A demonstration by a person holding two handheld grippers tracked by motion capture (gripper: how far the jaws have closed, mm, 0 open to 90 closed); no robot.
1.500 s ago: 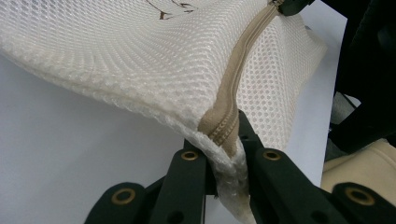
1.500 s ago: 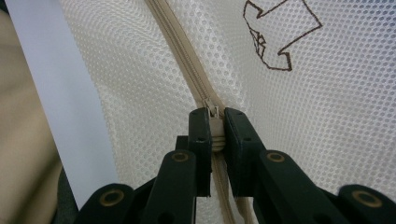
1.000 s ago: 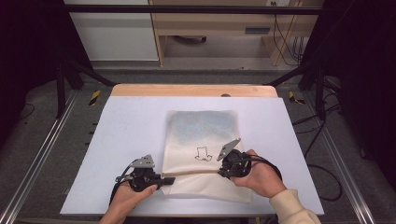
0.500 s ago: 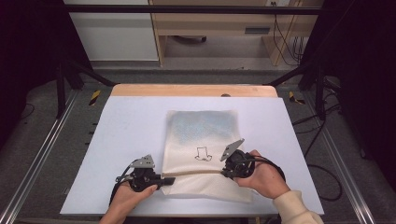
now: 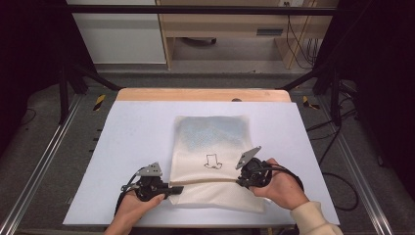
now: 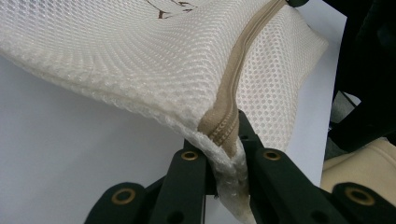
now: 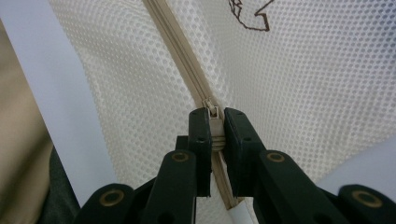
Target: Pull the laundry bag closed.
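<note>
A: How far along is the zipping of the mesh laundry bag (image 5: 215, 161) judged to be?

B: It seems barely begun. The bag is laid flat on the white table (image 5: 137, 142), near its front edge, with its zipper (image 5: 208, 181) running across the near end. In the right gripper view the zipper pull (image 7: 214, 122) is seen close to the bag's right edge, so almost the whole run toward the left end appears to be left. Whether the teeth are joined or parted cannot be told.

A: What is held by each tool?

B: The left tool (image 5: 176, 189) is closed tightly on the bag's left corner, where the zipper tape ends (image 6: 224, 140). The right tool (image 5: 241, 182) is closed on the zipper pull, which is pinched between its jaws.

A: And the count?

B: One mesh bag, one zipper with one pull, one small outline drawing (image 5: 212, 161) printed on the bag, two tools, and one table are counted.
</note>
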